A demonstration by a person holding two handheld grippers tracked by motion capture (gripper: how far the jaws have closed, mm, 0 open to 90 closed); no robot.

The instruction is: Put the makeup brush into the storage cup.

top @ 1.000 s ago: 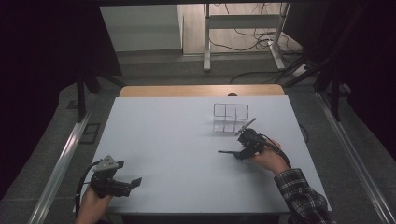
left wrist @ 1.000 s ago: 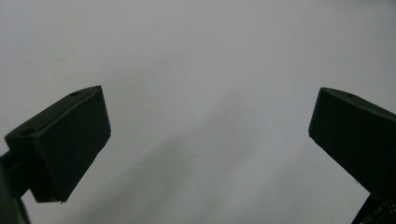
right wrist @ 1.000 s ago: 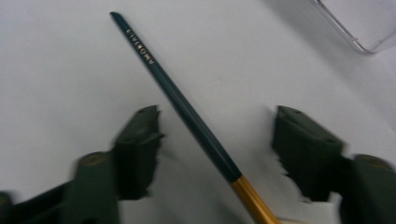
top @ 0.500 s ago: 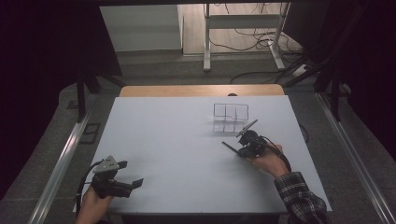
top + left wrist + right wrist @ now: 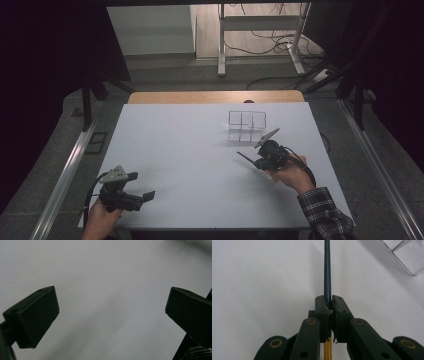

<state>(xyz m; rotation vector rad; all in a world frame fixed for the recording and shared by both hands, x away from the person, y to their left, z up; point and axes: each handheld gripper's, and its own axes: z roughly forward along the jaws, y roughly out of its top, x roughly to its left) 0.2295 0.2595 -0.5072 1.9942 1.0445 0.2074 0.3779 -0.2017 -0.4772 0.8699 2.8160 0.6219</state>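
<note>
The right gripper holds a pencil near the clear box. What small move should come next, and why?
Probably carry the pencil toward the clear organizer and tilt it upright: the right gripper is clamped on it, and the compartments look empty.

The pencil (image 5: 327, 272) runs off the top edge of the right gripper view; its printed lettering is too blurred to read.

Black right claw (image 5: 328, 315) with brass-ringed screws; plaid sleeve (image 5: 324, 215); grey three-cornered plate (image 5: 115, 174) tops left claw (image 5: 142, 196).
</note>
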